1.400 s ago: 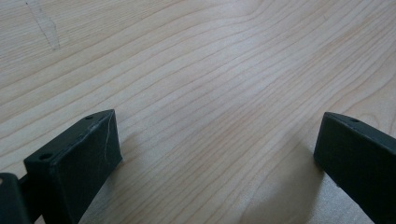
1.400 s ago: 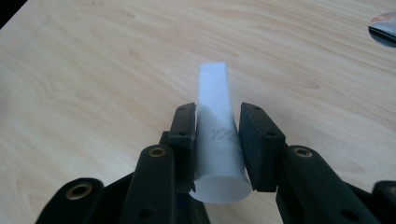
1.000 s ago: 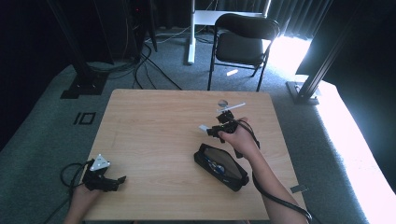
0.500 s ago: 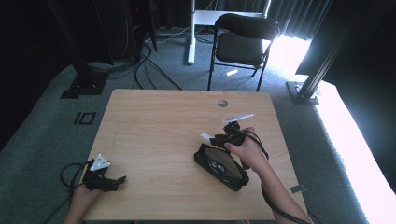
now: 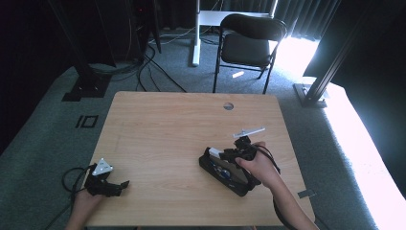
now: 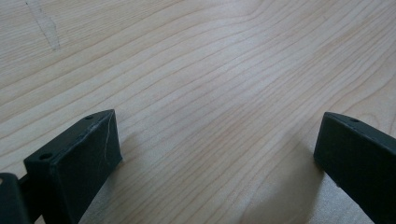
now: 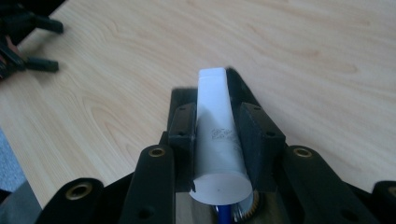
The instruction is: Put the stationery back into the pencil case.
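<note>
My right gripper (image 5: 224,154) is shut on a white tube (image 7: 218,140), whose flat crimped end points away from the camera and whose round end faces it. It hangs just over an open black case (image 5: 229,175) lying at the table's front right. Under the tube a blue pen tip (image 7: 224,215) and a metallic edge peek from the case (image 7: 183,100). Near the front left corner my left gripper (image 5: 120,188) rests on the wood. Its jaws stand wide open (image 6: 217,135) with only bare table between them.
The wooden table (image 5: 163,129) has a round cable hole (image 5: 228,106) near its far edge. A black chair (image 5: 249,45) stands behind it on grey carpet. Cables trail off the front left. The other hand's gripper (image 7: 28,46) lies far off in the right gripper view.
My right hand has carried the white tube toward the front edge and slightly down, so it now hangs over the black case. The left gripper has not moved.
</note>
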Demonstrator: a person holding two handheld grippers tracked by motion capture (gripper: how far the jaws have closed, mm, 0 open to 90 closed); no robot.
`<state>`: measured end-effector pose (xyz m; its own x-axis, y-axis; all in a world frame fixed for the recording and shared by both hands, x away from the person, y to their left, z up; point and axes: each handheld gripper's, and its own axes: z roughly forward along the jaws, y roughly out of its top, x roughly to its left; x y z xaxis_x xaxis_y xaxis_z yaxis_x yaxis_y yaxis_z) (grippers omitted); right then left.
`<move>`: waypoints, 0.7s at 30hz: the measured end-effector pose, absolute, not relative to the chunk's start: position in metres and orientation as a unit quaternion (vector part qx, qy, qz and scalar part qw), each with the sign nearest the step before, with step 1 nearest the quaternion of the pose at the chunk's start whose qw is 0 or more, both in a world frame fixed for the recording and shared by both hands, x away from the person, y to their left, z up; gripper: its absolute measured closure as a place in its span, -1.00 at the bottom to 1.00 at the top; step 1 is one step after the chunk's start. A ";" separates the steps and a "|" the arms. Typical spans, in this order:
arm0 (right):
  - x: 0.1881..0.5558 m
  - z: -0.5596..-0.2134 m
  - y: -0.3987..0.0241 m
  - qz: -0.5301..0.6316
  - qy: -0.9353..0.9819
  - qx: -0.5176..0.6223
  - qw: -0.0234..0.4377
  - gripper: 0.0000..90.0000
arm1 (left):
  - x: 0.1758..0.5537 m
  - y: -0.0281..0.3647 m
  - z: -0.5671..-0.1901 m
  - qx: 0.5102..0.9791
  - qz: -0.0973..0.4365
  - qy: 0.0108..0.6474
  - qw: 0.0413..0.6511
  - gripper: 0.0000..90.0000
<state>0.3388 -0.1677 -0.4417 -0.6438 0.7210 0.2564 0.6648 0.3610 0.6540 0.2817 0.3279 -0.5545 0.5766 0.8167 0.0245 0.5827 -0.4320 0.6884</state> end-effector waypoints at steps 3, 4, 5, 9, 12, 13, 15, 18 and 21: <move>0.337 -0.448 -0.170 0.375 0.823 0.425 0.029 0.49 | 0.282 0.328 -0.555 0.826 0.180 0.424 0.324 -0.98; 0.336 -0.450 -0.171 0.375 0.823 0.426 0.028 0.49 | 0.282 0.328 -0.555 0.826 0.180 0.424 0.324 -0.98; 0.336 -0.452 -0.171 0.370 0.825 0.425 0.027 0.49 | 0.282 0.328 -0.555 0.826 0.180 0.424 0.324 -0.98; 0.336 -0.460 -0.169 0.364 0.830 0.423 0.023 0.49 | 0.282 0.328 -0.555 0.826 0.181 0.424 0.324 -0.98; 0.336 -0.466 -0.165 0.351 0.837 0.419 0.024 0.49 | 0.282 0.328 -0.555 0.826 0.181 0.425 0.324 -0.98; 0.336 -0.467 -0.164 0.347 0.840 0.417 0.022 0.49 | 0.282 0.328 -0.555 0.826 0.181 0.425 0.324 -0.98; 0.336 -0.471 -0.162 0.339 0.843 0.417 0.024 0.49 | 0.282 0.328 -0.555 0.826 0.181 0.425 0.324 -0.98; 0.337 -0.477 -0.159 0.327 0.848 0.417 0.021 0.49 | 0.282 0.328 -0.555 0.826 0.181 0.425 0.324 -0.98; 0.337 -0.480 -0.156 0.320 0.851 0.417 0.022 0.49 | 0.282 0.328 -0.555 0.826 0.181 0.425 0.324 -0.98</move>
<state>0.3367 -0.1563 -0.4799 -0.6514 0.7236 0.2283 0.6949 0.4481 0.5624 0.2817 0.3279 -0.5546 0.5739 0.8186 0.0231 0.5842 -0.4290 0.6889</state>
